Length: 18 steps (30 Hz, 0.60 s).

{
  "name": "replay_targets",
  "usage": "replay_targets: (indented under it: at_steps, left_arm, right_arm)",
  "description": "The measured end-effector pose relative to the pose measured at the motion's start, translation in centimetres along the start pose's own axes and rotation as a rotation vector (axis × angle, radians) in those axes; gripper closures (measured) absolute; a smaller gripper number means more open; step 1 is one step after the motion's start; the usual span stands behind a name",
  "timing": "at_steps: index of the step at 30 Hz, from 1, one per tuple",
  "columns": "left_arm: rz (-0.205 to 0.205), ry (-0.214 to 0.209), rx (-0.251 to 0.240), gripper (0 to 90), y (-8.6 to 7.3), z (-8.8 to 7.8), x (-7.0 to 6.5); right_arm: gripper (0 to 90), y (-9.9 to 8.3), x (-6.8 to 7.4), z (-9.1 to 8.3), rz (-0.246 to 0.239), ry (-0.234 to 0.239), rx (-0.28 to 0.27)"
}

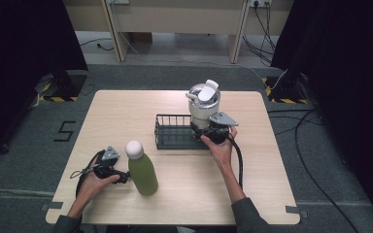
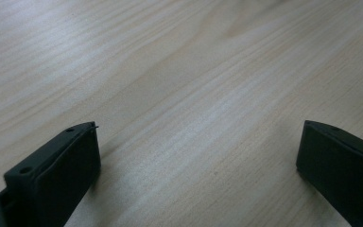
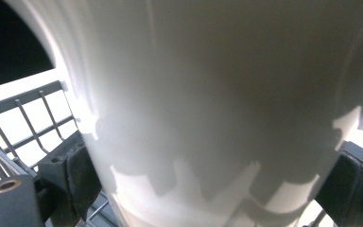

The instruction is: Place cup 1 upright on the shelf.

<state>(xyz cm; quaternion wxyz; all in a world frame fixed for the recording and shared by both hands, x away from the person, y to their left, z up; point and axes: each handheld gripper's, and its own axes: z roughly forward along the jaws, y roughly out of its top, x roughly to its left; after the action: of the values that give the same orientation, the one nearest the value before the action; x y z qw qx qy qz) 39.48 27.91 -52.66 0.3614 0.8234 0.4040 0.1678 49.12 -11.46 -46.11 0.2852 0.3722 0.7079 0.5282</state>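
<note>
A white tumbler (image 1: 204, 104) with a flip lid stands upright in the right end of a black wire basket (image 1: 172, 131). My right gripper (image 1: 209, 132) reaches in from the near side and is shut on the tumbler's lower body. In the right gripper view the tumbler's white wall (image 3: 217, 94) sits between the two pads (image 3: 87, 177), which lie against its sides, with the basket wires (image 3: 28, 118) at the left. My left gripper (image 1: 125, 177) rests low at the table's front left, open. Its jaws stand wide apart over bare wood (image 2: 198, 94). A green bottle (image 1: 143, 174) with a white cap stands just right of it.
The wooden table (image 1: 272, 160) has free room at the left, back and front right. The left half of the basket holds nothing. Cables trail from both grippers, and more cables lie on the floor (image 1: 315, 126) to the right.
</note>
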Motion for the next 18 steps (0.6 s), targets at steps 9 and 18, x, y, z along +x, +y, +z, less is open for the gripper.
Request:
replay_targets:
  at_steps: [9,18]
  left_arm:
    - [0.000,0.000,0.000,0.0,0.0,0.0,0.0]
    - [0.000,0.000,0.000,0.0,0.0,0.0,0.0]
  right_arm:
    - [10.8,-0.1,0.5,-0.7,-0.012,-0.044,0.013]
    - [11.2,-0.3,0.9,-1.9,0.005,-0.060,0.028]
